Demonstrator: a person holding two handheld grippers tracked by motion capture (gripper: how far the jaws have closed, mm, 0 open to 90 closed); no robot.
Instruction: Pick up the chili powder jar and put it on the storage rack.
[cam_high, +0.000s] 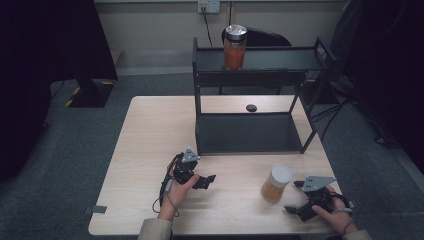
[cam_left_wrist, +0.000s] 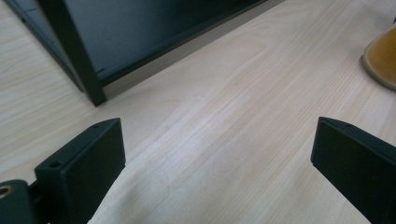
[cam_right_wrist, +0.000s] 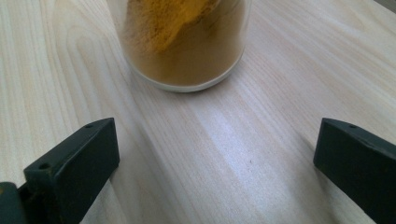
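From above, the table (cam_high: 150, 130) carries a black two-level rack (cam_high: 250, 125) at its far side. A jar of red stuff (cam_high: 234, 47) stands upright on the rack's top shelf, and a small dark disc (cam_high: 251, 107) lies on the table behind the lower shelf. Nearer the person, a jar (cam_high: 276, 183) of yellow-brown powder with a pale lid stands upright on the table, in front of the rack and toward its right end. The right gripper (cam_high: 296, 196) sits just beside that jar on its right, held in the right hand (cam_high: 337, 216), its jaws spread wide and pointing at the jar without touching it. The left gripper (cam_high: 209, 180) rests over the table in front of the rack's left end, held in the left hand (cam_high: 176, 192), well apart from the jar; from here its jaws look parted.

In the left gripper view, the two black jaws stand far apart with nothing but bare wood between them. The rack's front left leg (cam_left_wrist: 77, 56) and lower shelf lie ahead, and the jar's base (cam_left_wrist: 383, 58) peeks in at the right edge.

In the right gripper view, the jaws are again wide open and empty. The jar (cam_right_wrist: 182, 42) stands straight ahead of them, near but not between them, its powder heaped against the glass.
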